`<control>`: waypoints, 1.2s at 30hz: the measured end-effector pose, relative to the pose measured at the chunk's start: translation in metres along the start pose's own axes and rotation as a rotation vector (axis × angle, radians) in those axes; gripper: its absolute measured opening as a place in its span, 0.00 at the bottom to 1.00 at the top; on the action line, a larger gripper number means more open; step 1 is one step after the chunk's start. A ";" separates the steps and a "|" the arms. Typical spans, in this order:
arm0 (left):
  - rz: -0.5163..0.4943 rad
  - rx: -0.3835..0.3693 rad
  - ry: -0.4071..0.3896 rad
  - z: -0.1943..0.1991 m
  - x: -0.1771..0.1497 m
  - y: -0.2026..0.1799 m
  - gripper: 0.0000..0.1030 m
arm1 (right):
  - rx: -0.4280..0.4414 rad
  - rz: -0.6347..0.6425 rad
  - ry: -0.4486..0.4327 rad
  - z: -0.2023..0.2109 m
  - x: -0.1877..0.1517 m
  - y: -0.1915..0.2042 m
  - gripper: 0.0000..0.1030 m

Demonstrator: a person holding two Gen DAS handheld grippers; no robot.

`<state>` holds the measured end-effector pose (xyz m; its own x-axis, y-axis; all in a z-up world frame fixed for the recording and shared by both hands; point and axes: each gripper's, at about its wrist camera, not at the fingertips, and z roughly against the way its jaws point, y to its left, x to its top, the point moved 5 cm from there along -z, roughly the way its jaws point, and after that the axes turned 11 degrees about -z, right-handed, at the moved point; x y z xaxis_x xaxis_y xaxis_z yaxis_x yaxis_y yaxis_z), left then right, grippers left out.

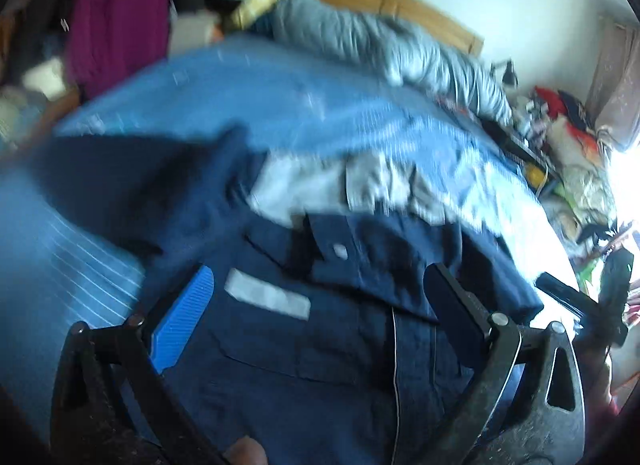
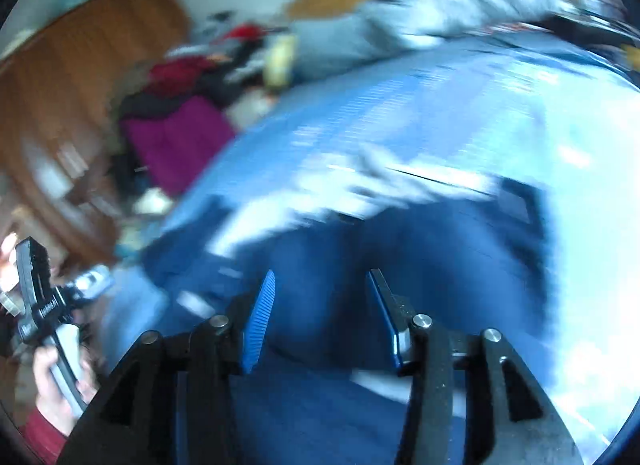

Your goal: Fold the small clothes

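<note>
Blue bed sheet (image 1: 280, 113) with thin white stripes covers the bed, and a grey blanket (image 1: 384, 41) lies bunched at its far side. On the sheet lies a dark navy garment (image 1: 328, 305) with a white button (image 1: 340, 251) and a white label (image 1: 267, 295). The left hand-held gripper (image 1: 316, 313) hangs just above it with its jaws wide and nothing between them; the cloth spreads under and ahead of both fingers. The right hand-held gripper (image 2: 322, 313) has its jaws about half apart and empty, over the same navy cloth (image 2: 320, 257), which lies directly ahead and below. Both views are blurred.
</note>
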<state>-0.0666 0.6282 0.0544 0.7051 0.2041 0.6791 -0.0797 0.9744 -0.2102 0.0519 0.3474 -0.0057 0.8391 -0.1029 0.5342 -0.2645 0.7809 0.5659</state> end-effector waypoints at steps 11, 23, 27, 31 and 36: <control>0.166 -0.152 0.162 -0.085 -0.037 -0.017 0.81 | -0.123 -0.153 -0.003 0.059 -0.025 -0.100 0.53; 0.280 -0.094 0.097 -0.091 -0.029 0.004 0.03 | -0.089 -0.132 0.018 0.022 -0.021 -0.079 0.53; 0.199 -0.106 -0.019 -0.058 0.000 -0.009 0.03 | -0.085 -0.141 0.026 0.022 -0.024 -0.078 0.53; 0.152 -0.088 -0.130 -0.026 0.030 0.008 0.03 | -0.081 -0.108 0.018 0.026 -0.022 -0.075 0.53; 0.191 -0.061 0.048 -0.070 -0.006 0.042 0.03 | -0.083 -0.092 0.013 0.025 -0.019 -0.076 0.53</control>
<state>-0.0248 0.6616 -0.0080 0.7141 0.3785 0.5888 -0.1735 0.9106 -0.3750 0.0443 0.2749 -0.0432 0.8642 -0.1687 0.4740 -0.1464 0.8171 0.5576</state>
